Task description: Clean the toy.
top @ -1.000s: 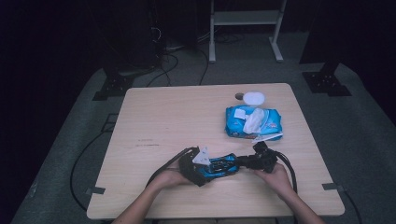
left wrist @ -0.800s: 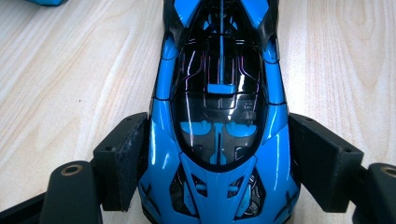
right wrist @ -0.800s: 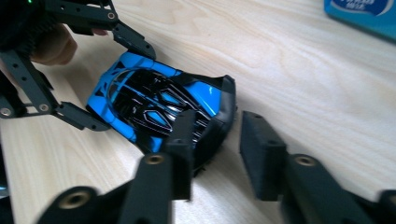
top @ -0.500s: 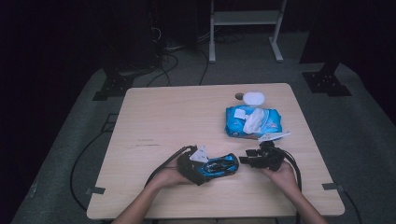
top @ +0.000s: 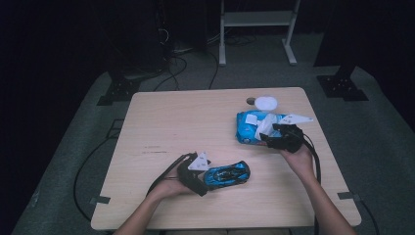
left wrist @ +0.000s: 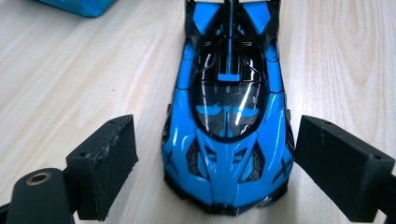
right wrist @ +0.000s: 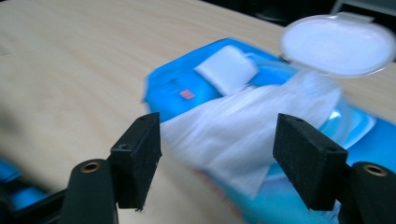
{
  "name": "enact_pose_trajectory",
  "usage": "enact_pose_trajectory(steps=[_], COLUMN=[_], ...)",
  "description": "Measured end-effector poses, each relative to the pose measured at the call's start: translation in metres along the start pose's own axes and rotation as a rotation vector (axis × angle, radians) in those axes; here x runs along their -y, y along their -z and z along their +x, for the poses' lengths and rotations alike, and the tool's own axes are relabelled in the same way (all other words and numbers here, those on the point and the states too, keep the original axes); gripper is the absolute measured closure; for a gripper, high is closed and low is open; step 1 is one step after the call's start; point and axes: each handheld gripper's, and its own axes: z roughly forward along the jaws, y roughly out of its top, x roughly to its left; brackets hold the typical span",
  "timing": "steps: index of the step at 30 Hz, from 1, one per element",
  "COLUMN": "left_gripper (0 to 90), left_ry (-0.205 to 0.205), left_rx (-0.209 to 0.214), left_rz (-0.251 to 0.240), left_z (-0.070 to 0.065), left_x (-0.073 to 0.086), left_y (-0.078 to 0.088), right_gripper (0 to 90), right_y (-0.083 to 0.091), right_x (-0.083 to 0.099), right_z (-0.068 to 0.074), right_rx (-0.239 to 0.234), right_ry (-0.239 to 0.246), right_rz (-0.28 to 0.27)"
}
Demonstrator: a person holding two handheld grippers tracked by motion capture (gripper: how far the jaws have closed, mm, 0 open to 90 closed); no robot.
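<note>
A blue and black toy car [top: 227, 174] lies on the wooden table [top: 186, 122] near its front edge. My left gripper [top: 205, 178] stands at the car's left end. In the left gripper view the car [left wrist: 229, 116] sits between the jaws of that gripper [left wrist: 217, 172], which have just been opening; a gap shows on the left side. My right gripper [top: 269, 139] hovers at a blue pack of wet wipes [top: 247, 129], its jaws just opened wide. A white wipe [right wrist: 247, 121] sticks out of the pack [right wrist: 187, 88] beyond the right gripper [right wrist: 217, 161], untouched. The round white lid [right wrist: 338, 44] is flipped open.
The left and far parts of the table are bare wood. Cables trail from both grippers over the front edge. Beyond the table, a white frame [top: 257, 29], black stand bases [top: 342, 85] and floor cables [top: 171, 63] rest on grey carpet.
My right gripper has left the car's right end and moved away and to the right, up to the wipes pack, with its jaws opened. The left hand and the car stayed put.
</note>
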Motion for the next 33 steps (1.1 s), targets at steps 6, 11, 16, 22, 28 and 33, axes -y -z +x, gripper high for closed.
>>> enact_pose_trajectory(steps=[6,11,16,22,28,33], left_gripper=[11.4,11.2,11.2,11.3,11.2,11.2], left_ry=[0.041,0.038,0.035,0.044,0.04,0.037], left_rx=[-0.033,-0.04,-0.069,-0.067,-0.061,-0.063], left_rz=[-0.042,-0.034,-0.037,-0.038,-0.03,-0.034], left_z=[0.0,-0.001,0.0,0.001,0.001,0.001], left_x=[0.007,0.015,0.016,0.019,0.02,0.02], left_y=[0.009,0.014,0.014,0.015,0.01,0.009], right_gripper=[37.8,65.2,85.0,86.8,87.4,87.7], right_y=[-0.03,-0.033,-0.024,-0.012,0.004,0.018], right_x=[-0.003,-0.003,-0.007,-0.009,-0.017,-0.025], right_z=[-0.007,-0.007,-0.015,-0.017,-0.016,-0.017], right_rx=[0.081,0.14,0.115,0.076,0.066,0.039], right_ry=[0.003,0.003,-0.048,-0.08,-0.067,-0.09], right_rz=[0.064,0.073,0.067,0.041,0.008,-0.061])
